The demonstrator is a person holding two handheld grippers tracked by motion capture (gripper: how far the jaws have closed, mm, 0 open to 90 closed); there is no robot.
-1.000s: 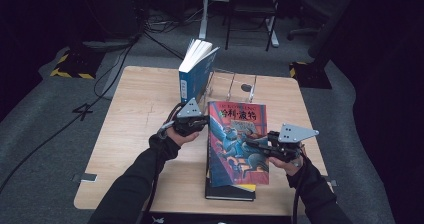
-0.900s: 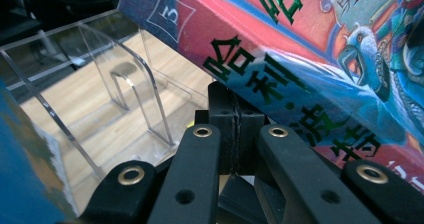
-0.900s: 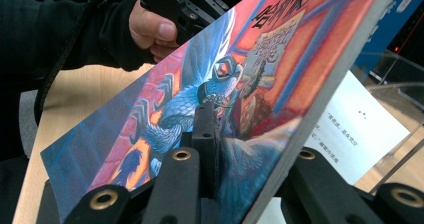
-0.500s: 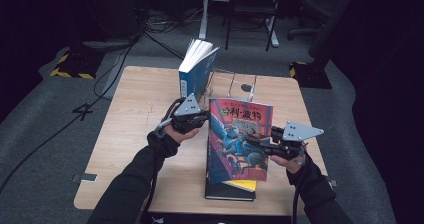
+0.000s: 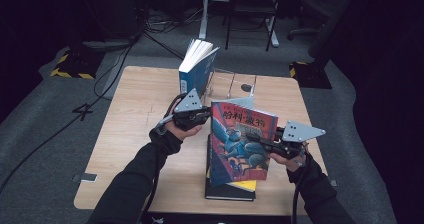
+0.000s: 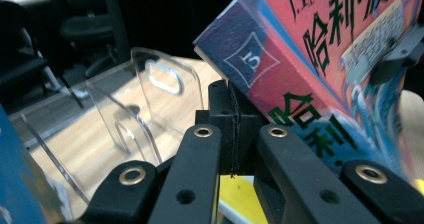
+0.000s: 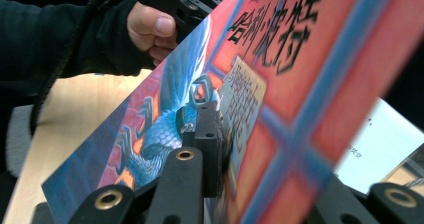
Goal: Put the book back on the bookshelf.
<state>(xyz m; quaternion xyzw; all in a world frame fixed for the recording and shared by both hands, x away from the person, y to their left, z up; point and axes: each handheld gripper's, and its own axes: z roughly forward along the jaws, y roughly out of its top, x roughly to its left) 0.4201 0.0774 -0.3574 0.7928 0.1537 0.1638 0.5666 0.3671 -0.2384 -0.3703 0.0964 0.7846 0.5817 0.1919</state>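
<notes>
The left tongs (image 5: 204,118), at centre left of the high view, are closed flat with nothing between the jaws; in the left gripper view their tips press under the spine corner of the red book (image 6: 320,69). The right tongs (image 5: 260,140), at centre right, have just been narrowing and clamp the book's right edge, one jaw lying across the blue cover art in the right gripper view.

The red book (image 5: 241,141) sits at the middle of the high view, lifted off a short stack of books (image 5: 231,189) on the counter (image 5: 135,134). Its long axis runs from the lower frame toward the upper frame, title end farthest from the person, front cover tilted up toward the camera, spine to the left.

The step looks like standing the book up. To do it well, keep the right grip firm, let the left tongs steady the spine, and swing it upright evenly toward the clear rack (image 5: 232,84) beside the standing blue book (image 5: 196,71).
</notes>
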